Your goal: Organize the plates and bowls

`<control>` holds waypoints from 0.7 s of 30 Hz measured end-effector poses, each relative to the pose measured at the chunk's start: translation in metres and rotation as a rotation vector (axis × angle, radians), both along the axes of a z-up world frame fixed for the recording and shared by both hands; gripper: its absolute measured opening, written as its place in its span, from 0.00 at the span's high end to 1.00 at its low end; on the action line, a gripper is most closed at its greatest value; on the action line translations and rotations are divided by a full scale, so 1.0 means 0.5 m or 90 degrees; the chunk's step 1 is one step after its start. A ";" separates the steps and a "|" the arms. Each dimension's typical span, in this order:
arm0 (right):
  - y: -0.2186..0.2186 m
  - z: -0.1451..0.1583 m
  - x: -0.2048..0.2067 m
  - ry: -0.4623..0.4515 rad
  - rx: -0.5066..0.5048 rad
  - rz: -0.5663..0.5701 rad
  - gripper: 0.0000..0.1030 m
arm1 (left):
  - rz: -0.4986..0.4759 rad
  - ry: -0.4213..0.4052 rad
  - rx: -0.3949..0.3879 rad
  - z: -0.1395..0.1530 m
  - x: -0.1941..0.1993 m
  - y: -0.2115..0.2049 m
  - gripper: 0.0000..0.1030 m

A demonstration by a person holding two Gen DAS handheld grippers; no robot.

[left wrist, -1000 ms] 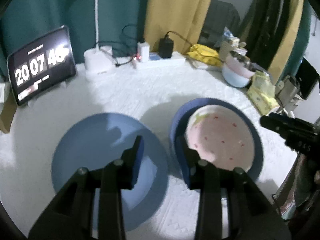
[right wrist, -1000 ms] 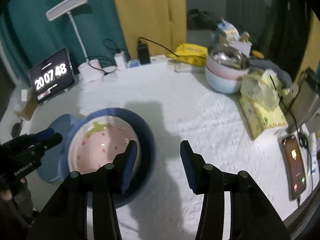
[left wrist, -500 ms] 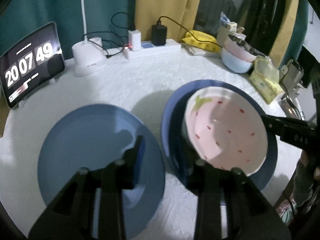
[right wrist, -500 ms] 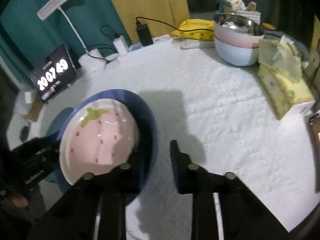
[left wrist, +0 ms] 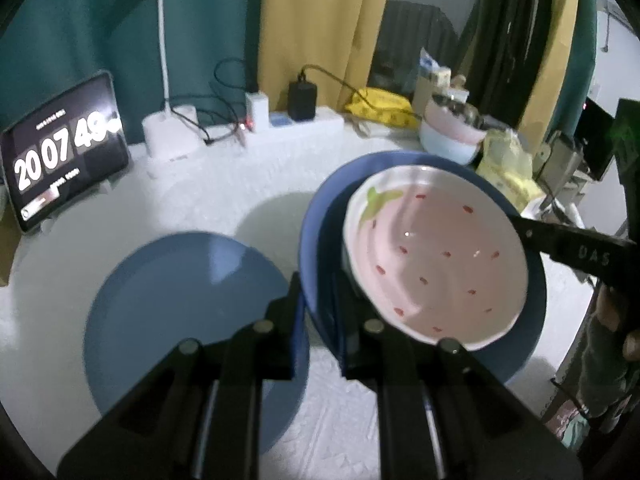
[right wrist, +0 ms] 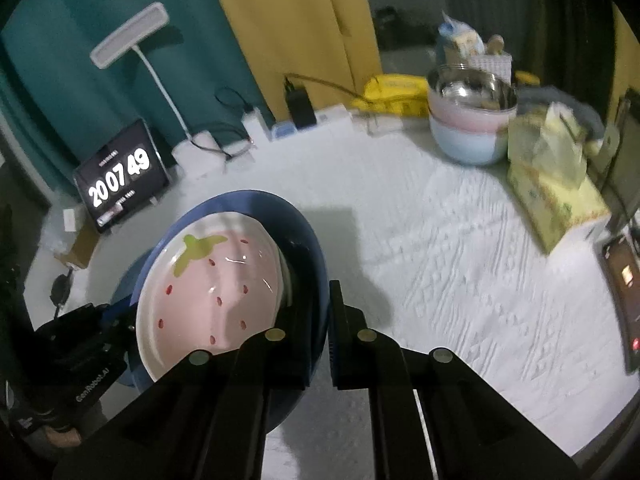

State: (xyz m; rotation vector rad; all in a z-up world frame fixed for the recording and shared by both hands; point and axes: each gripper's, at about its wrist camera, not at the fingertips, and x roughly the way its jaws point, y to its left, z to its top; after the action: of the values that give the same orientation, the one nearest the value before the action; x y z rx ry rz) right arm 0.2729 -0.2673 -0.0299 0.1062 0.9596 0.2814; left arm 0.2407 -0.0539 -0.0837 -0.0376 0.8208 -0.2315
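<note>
A dark blue bowl (left wrist: pixel 320 216) (right wrist: pixel 280 208) holds a pink strawberry-patterned bowl (left wrist: pixel 436 260) (right wrist: pixel 212 288), which sits tilted inside it. My left gripper (left wrist: pixel 318 300) grips the blue bowl's near-left rim; its jaws are closing, with the pads pressing on the rim. My right gripper (right wrist: pixel 325 312) is shut on the opposite rim, and it shows as a black arm (left wrist: pixel 568 244) in the left wrist view. The left gripper (right wrist: pixel 92 332) appears at the lower left of the right wrist view. A flat blue plate (left wrist: pixel 192 312) lies on the white cloth to the left of the bowls.
Stacked pastel bowls with a steel one on top (right wrist: pixel 468 120) (left wrist: pixel 452 132) stand at the back right, beside a yellow tissue box (right wrist: pixel 556 196). A phone (right wrist: pixel 624 288) lies at the right edge. A tablet clock (left wrist: pixel 64 148), a lamp base (left wrist: pixel 170 132) and a power strip (left wrist: pixel 296 124) line the back.
Both grippers went from open to shut on the blue bowl's rim, one on each side. The blue bowl with the strawberry bowl now looks closer and tilted.
</note>
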 end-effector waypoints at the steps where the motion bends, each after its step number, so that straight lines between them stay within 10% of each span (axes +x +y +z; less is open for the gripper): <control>1: 0.007 0.013 -0.001 -0.008 0.000 0.003 0.93 | 0.004 -0.009 -0.004 0.013 -0.005 0.008 0.89; 11: 0.098 0.083 -0.005 -0.051 0.014 0.052 0.93 | 0.050 -0.061 -0.008 0.083 -0.036 0.102 0.89; 21: 0.238 0.021 0.029 -0.004 0.022 0.116 0.93 | 0.122 -0.043 0.006 0.052 -0.042 0.228 0.89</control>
State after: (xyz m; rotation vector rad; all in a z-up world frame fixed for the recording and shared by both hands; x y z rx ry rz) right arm 0.2875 -0.1482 -0.0195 0.0492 0.9600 0.4667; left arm 0.2195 0.0599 -0.0574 -0.0985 0.7451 -0.0487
